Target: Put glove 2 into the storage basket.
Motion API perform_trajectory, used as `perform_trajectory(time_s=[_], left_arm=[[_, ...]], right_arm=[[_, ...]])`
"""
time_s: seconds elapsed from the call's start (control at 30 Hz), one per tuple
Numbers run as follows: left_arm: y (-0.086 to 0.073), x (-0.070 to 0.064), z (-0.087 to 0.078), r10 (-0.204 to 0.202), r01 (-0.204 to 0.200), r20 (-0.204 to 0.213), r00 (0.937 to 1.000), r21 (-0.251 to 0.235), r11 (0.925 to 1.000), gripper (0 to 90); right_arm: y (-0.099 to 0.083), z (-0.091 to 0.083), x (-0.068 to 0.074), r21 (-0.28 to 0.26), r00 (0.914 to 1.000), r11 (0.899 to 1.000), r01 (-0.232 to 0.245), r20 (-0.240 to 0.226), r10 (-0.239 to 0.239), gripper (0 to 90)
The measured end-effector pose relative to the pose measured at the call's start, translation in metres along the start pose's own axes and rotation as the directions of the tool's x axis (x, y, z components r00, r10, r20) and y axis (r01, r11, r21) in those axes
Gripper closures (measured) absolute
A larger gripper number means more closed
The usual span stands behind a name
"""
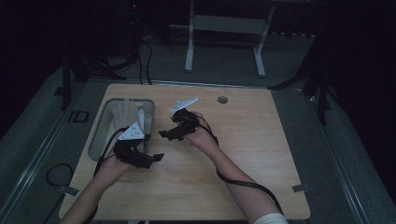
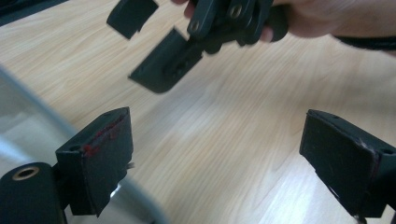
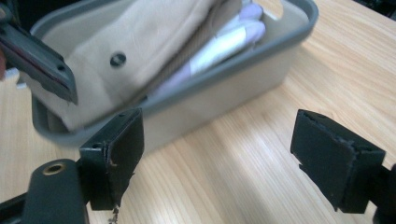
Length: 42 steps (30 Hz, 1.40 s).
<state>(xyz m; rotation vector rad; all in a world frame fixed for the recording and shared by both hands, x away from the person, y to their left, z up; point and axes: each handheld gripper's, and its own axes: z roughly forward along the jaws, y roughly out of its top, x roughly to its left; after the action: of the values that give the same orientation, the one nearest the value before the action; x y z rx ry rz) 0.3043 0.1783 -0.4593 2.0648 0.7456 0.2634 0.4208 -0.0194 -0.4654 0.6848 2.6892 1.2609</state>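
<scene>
Both your claws hang spread and empty over the pale wooden surface (image 1: 233, 154), so nothing is lifted yet and the whole job of handling the folded clothes looks ahead of you. The folded beige cloth with a dark button (image 3: 116, 51) lies in the grey rectangular plastic bin (image 1: 99, 135) at the surface's left side, touching a white folded piece (image 3: 229, 39) beside it. Your left claw (image 1: 154, 158) hovers just beside the bin's near corner; your right claw (image 1: 164, 133) points toward the bin from its right. Watch the bin's rim (image 3: 243, 56): it stands between your right claw and the cloth, and your two claws sit close together there.
</scene>
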Motion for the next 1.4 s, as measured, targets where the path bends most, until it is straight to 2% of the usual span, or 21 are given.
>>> perform_trajectory(time_s=[0.1, 0.4, 0.43, 0.47, 0.8, 0.87, 1.03, 1.17, 1.4], left_arm=[[0.001, -0.007, 0.009, 0.008, -0.008, 0.029, 0.9995, -0.001, 1.0000, 9.8], [0.000, -0.022, 0.027, 0.040, -0.041, 0.076, 0.9963, 0.012, 0.9991, 9.8], [-0.001, -0.027, 0.032, 0.047, -0.049, 0.102, 0.9936, 0.017, 0.9987, 9.8], [-0.002, -0.028, 0.034, 0.049, -0.051, 0.109, 0.9928, 0.021, 0.9985, 9.8], [-0.009, -0.039, 0.054, 0.058, -0.062, 0.148, 0.9873, 0.025, 0.9977, 9.8], [-0.012, -0.045, 0.064, 0.069, -0.076, 0.168, 0.9833, 0.033, 0.9966, 9.8], [-0.014, -0.052, 0.076, 0.085, -0.093, 0.191, 0.9780, 0.035, 0.9951, 9.8], [-0.016, -0.057, 0.085, 0.100, -0.110, 0.212, 0.9720, 0.032, 0.9935, 9.9], [-0.020, -0.063, 0.100, 0.098, -0.109, 0.245, 0.9644, 0.030, 0.9936, 9.8]], right_arm=[[-0.010, -0.007, -0.002, 0.008, 1.0000, 1.000, -0.001, 0.008, 0.001, 17.3], [-0.035, -0.020, -0.006, 0.025, 0.9998, 1.000, 0.005, 0.021, -0.005, 17.4], [-0.037, -0.021, -0.006, 0.025, 0.9997, 1.000, 0.007, 0.024, -0.007, 17.4], [-0.046, -0.024, -0.007, 0.028, 0.9994, 1.000, 0.010, 0.032, -0.011, 17.4], [-0.078, -0.034, -0.012, 0.007, 0.9985, 1.000, -0.005, 0.054, 0.005, 17.4], [-0.089, -0.038, -0.014, 0.009, 0.9979, 1.000, -0.012, 0.063, 0.012, 17.4], [-0.108, -0.047, -0.016, 0.008, 0.9975, 1.000, -0.016, 0.069, 0.016, 17.3], [-0.122, -0.057, -0.018, -0.017, 0.9963, 1.000, -0.014, 0.085, 0.016, 16.8], [-0.145, -0.066, -0.020, -0.025, 0.9949, 0.999, -0.028, 0.096, 0.031, 15.5]])
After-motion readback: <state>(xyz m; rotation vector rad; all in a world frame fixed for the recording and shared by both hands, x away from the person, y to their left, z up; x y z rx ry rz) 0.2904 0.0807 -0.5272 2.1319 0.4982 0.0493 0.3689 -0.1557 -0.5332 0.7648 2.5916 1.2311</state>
